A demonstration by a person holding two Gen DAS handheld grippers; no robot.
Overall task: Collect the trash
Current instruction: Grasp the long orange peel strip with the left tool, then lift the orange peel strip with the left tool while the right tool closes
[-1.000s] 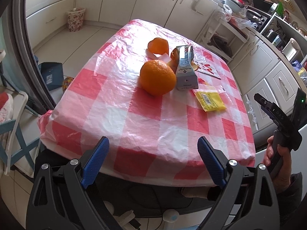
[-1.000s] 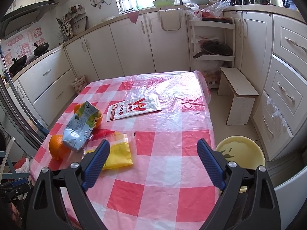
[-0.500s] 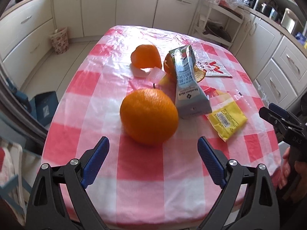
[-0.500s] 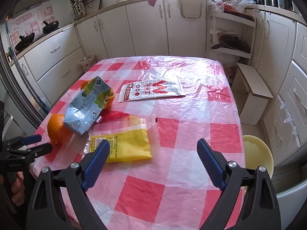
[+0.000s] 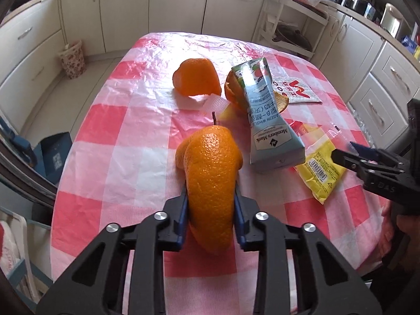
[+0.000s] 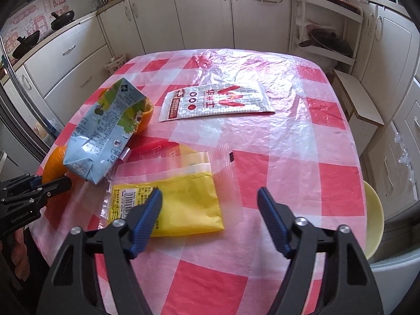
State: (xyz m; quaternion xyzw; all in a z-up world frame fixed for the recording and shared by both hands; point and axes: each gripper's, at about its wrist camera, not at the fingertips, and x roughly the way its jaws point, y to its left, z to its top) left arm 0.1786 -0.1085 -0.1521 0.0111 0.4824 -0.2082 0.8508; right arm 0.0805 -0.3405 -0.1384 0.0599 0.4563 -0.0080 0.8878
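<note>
left hand-held gripper clamped on orange peel.
peel hollow, squeezed narrow, pitted skin, at near left of worktop. right hand-held gripper spread wide, holding nothing, above yellow packet.

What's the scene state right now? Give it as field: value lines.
left tool: shut on orange peel, squashed between its fingers
right tool: open, over yellow packet
milk carton: crushed, lying on its side, leaning on a peel half
white wrapper: flat, far side
peel piece: loose on tablecloth
yellow bin: beside table, right
</note>
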